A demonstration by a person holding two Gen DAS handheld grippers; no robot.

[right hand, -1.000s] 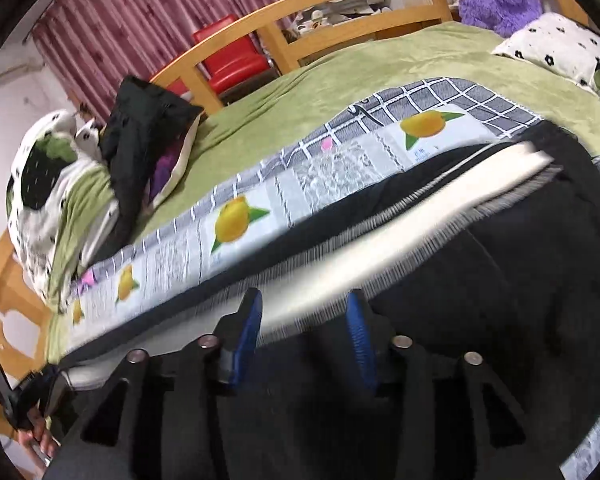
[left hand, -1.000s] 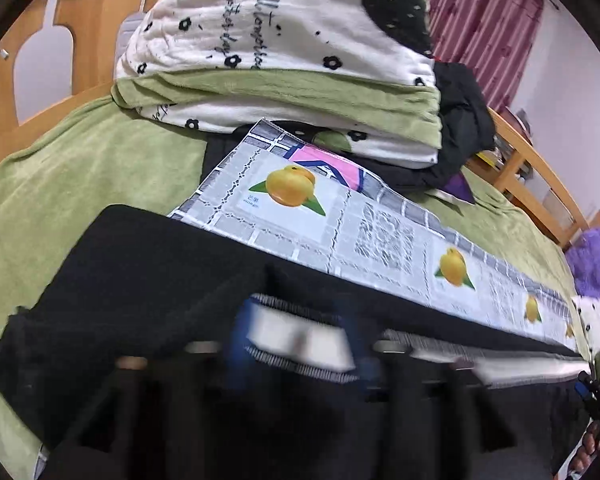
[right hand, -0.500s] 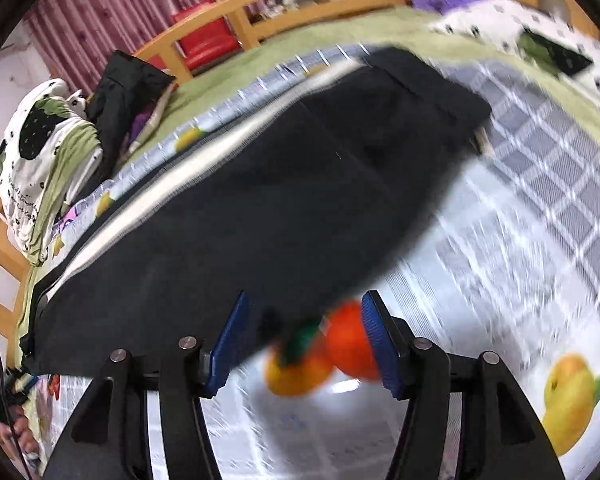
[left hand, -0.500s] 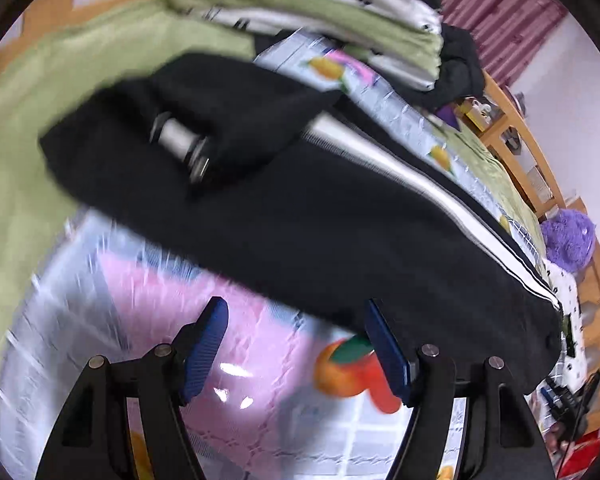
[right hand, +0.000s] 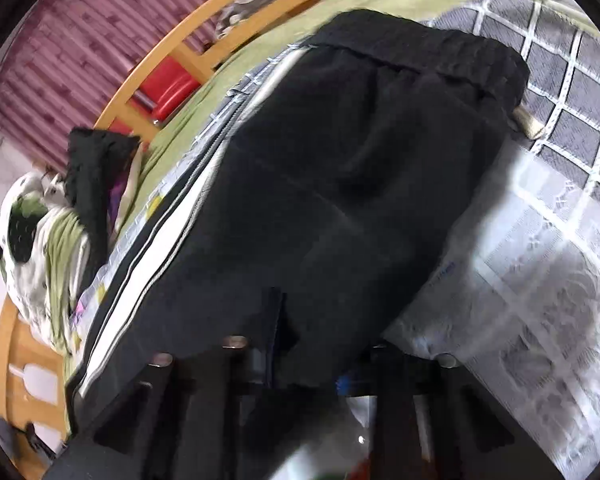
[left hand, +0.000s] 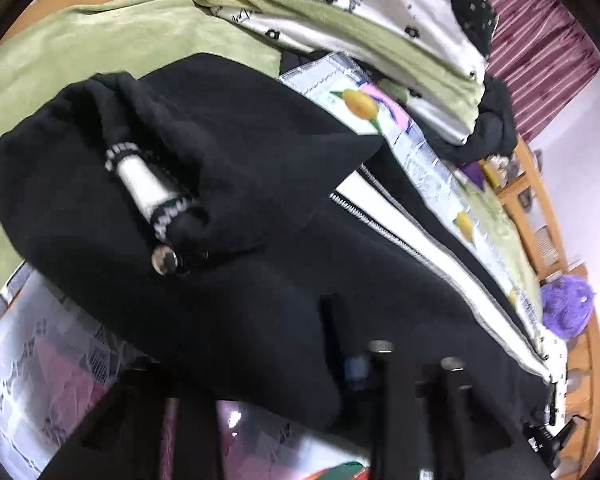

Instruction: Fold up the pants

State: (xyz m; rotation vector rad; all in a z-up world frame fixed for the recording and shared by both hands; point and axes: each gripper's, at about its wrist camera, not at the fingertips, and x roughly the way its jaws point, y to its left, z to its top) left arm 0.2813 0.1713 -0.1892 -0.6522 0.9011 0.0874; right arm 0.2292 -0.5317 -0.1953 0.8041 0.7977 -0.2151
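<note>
The black pants (left hand: pixel 260 208) with a white side stripe lie lengthwise on a fruit-printed cloth (left hand: pixel 40 360). In the left wrist view their leg end is bunched at the left, with a metal snap showing. In the right wrist view the pants (right hand: pixel 360 200) end in the waistband at the upper right. My left gripper (left hand: pixel 324 360) is at their near edge with its jaws closing, and a ridge of black fabric is pinched between them. My right gripper (right hand: pixel 304 364) is also closing, with a fold of the same near edge between its jaws. Fabric hides part of the pads.
A stack of white flowered and green quilts (left hand: pixel 340 12) sits behind the leg end on the green blanket (left hand: pixel 80 60). A black garment (right hand: pixel 96 160) lies beside it. The wooden bed rail (right hand: pixel 204 28), a red chair (right hand: pixel 168 88) and a purple plush (left hand: pixel 566 312) are beyond.
A second ago both grippers were at the striped edge. Half a second ago they stood open over the cloth in front of the pants. Both have since dropped and closed on the near edge.
</note>
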